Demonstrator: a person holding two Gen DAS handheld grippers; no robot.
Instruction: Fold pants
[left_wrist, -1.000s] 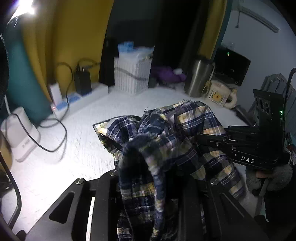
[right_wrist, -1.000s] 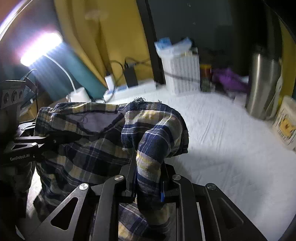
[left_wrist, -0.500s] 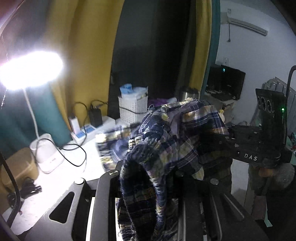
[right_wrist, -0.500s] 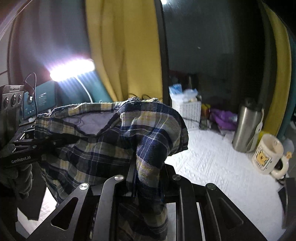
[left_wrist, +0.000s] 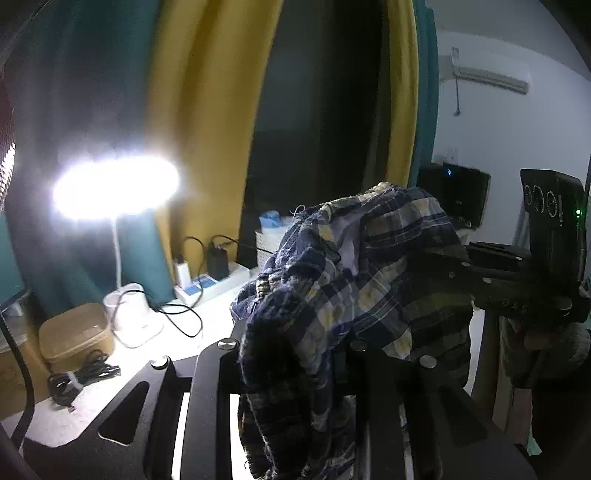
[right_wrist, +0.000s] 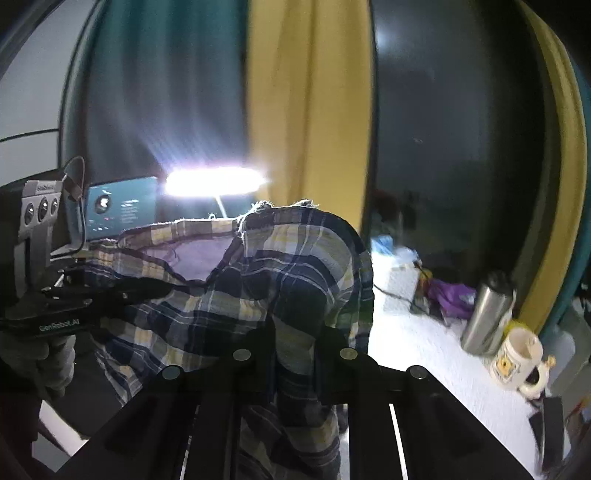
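yellow curtains (right_wrist: 310, 110) behind, left tongs (right_wrist: 122, 291) marked "genrobot.ai" and right tongs (right_wrist: 295, 347) both gripping plaid pants (right_wrist: 295, 266)

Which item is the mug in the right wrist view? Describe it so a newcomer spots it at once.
Start at the white table on the right, below the yellow curtain. At its far right edge stands a tall steel flask; the mug sits just right of it, nearer the camera. It is squat, cream, with a yellow picture and a handle.

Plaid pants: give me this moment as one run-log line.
phase: lift | plaid pants: off table, bunched | left gripper: shut on pants | right gripper: shut on pants | fold: not yet
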